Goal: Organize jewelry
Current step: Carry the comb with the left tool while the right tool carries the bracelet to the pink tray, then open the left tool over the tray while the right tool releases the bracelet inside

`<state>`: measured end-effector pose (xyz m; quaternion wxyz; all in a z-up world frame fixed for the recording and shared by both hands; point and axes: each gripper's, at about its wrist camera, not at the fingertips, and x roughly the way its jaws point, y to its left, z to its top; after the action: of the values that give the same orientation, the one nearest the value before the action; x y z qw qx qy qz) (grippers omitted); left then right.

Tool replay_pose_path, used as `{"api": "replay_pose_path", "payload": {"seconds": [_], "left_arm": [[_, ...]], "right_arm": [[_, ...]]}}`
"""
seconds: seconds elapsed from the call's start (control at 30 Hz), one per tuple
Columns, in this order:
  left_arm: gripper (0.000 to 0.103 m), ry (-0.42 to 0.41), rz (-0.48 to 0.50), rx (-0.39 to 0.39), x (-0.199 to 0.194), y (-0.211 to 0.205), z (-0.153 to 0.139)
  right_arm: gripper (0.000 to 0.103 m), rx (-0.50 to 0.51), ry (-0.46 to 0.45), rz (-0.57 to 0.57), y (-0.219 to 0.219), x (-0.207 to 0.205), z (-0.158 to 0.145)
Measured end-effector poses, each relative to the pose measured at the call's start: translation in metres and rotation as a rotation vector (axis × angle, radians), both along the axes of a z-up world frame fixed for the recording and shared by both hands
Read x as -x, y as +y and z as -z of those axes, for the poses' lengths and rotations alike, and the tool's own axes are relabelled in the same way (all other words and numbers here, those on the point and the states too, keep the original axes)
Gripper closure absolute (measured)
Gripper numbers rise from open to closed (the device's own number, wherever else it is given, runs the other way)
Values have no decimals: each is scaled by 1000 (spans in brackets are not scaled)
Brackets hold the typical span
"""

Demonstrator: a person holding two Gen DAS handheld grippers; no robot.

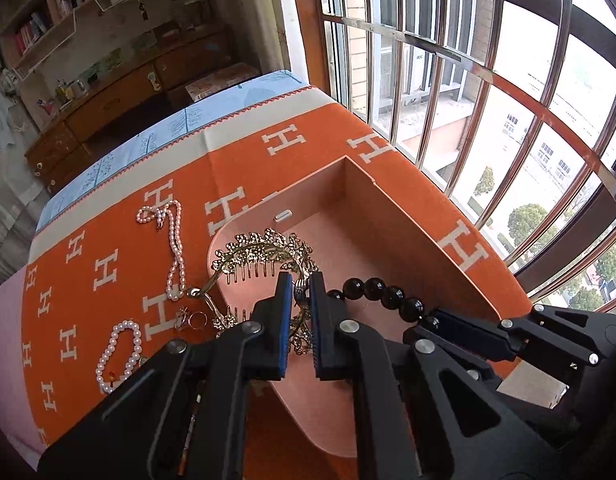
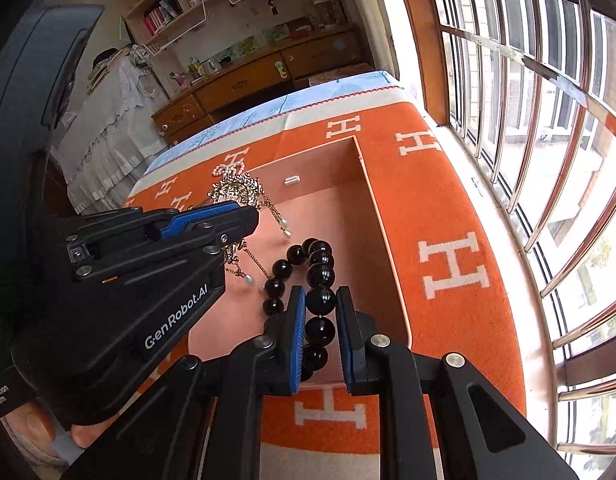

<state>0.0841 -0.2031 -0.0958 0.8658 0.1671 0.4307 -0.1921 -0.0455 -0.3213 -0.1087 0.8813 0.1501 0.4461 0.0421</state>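
Note:
A gold filigree hair comb [image 1: 263, 250] with dangling pearl drops hangs over the left part of an open pink box [image 1: 360, 196]. My left gripper [image 1: 301, 286] is shut on its lower edge. A black bead bracelet [image 2: 320, 272] trails onto the box floor [image 2: 340, 220], and my right gripper [image 2: 320, 300] is shut on one of its beads. In the left wrist view the black beads [image 1: 382, 294] run right to the right gripper [image 1: 436, 319]. The right wrist view shows the left gripper [image 2: 251, 218] beside the gold comb [image 2: 237, 190].
An orange cloth with white H letters [image 1: 107, 268] covers the table. On it, left of the box, lie a long pearl necklace [image 1: 174, 248], a pearl bracelet [image 1: 119, 350] and small rings [image 1: 191, 320]. A barred window [image 1: 488, 80] runs along the right edge.

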Motion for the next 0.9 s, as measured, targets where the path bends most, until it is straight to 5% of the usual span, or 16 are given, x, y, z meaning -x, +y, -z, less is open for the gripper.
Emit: {"api": "replay_pose_path", "payload": {"seconds": [0.37,0.47,0.63,0.73,0.9], "left_arm": [[96,9,8,3,7,1,7],[96,33,-4,23,6,4,9],[92,61,-34,30,2,10,13],[59,62,-38,46,3,15,12],[45,41,-61,67,9,25,6]], "right_arm": [[87,43,-11,7,6,-3,1],[76,57,-17,16,5,-2,1],[74,58,-38,12,5,2,-1],[73,64,-45,12,5,4,-1],[70,69,-65,18,5,8,-5]]}}
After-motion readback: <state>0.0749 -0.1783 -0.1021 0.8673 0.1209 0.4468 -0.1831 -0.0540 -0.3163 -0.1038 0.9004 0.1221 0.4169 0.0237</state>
